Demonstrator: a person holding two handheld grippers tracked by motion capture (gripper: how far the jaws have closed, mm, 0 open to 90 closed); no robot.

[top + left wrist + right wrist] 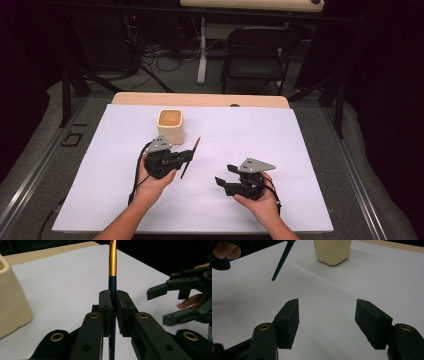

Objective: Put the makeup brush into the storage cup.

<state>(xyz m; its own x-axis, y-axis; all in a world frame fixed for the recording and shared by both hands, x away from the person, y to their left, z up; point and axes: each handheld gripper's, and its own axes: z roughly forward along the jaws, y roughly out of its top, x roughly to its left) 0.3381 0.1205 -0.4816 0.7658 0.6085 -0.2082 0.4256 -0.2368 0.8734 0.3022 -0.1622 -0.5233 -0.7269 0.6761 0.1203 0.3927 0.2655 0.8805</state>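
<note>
My left gripper (pixel 188 157) is shut on a slim paintbrush (pixel 196 145) with a dark handle and a gold ferrule. In the left gripper view the brush (pixel 112 262) stands straight up between the closed pads of that gripper (pixel 113 302). A cream cup (pixel 170 126) stands upright just beyond the left hand, on the white sheet (pixel 280 135). My right gripper (pixel 223 174) hovers to the right, pointing left, open and empty (pixel 327 320). In the right gripper view the brush's dark pointed handle end (pixel 280 262) hangs above the sheet, and the cup (pixel 332 250) is behind it.
The white sheet covers most of a wooden table (pixel 200 99). A black folding chair (pixel 255 55) and cables stand on the floor behind. The other gripper (pixel 157 307) is at the right of the left gripper view, with the cup (pixel 10 300) at its left edge.
</note>
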